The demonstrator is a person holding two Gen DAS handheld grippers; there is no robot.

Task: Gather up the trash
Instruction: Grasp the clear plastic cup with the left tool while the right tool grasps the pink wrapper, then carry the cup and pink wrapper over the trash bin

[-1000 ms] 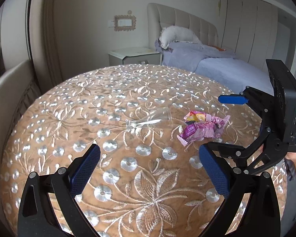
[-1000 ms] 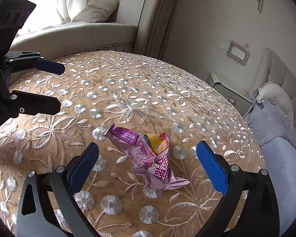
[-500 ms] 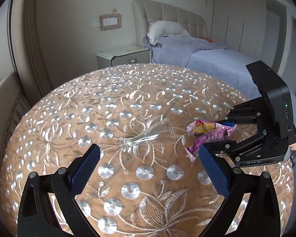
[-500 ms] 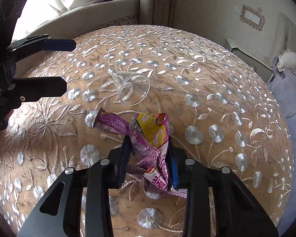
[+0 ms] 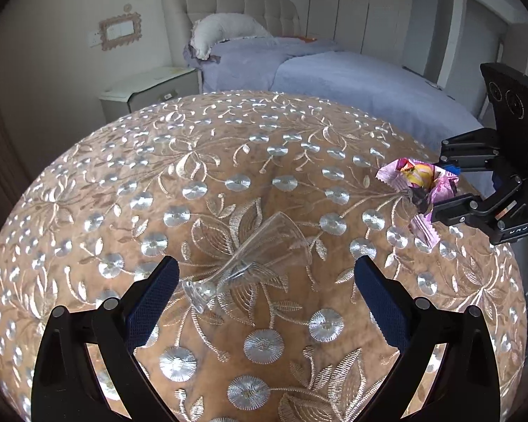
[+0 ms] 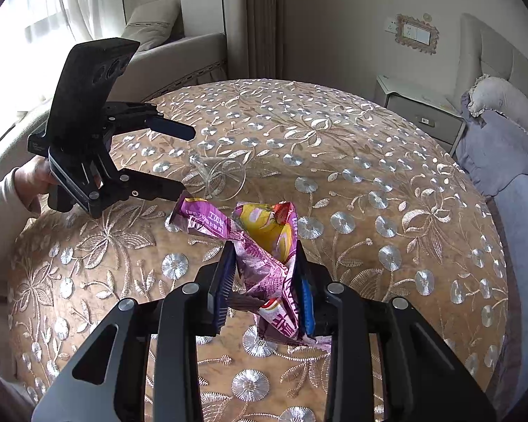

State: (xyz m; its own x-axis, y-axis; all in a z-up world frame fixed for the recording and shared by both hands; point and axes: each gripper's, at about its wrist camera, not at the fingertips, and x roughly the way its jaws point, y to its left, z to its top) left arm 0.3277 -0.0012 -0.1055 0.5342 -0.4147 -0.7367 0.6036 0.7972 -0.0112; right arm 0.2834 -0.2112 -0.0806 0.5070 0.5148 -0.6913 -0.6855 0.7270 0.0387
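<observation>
1. The right tool (image 6: 265, 281) pinches a crumpled purple snack wrapper (image 6: 260, 242), raised just above the embroidered tabletop (image 6: 387, 183).
2. The left tool (image 5: 264, 302) stands wide apart around the stem of a clear glass (image 5: 253, 256) lying on its side.

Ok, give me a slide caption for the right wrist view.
Right gripper clamps a crumpled purple snack wrapper above the embroidered tablecloth; open left gripper flanks a tipped clear glass.
</observation>
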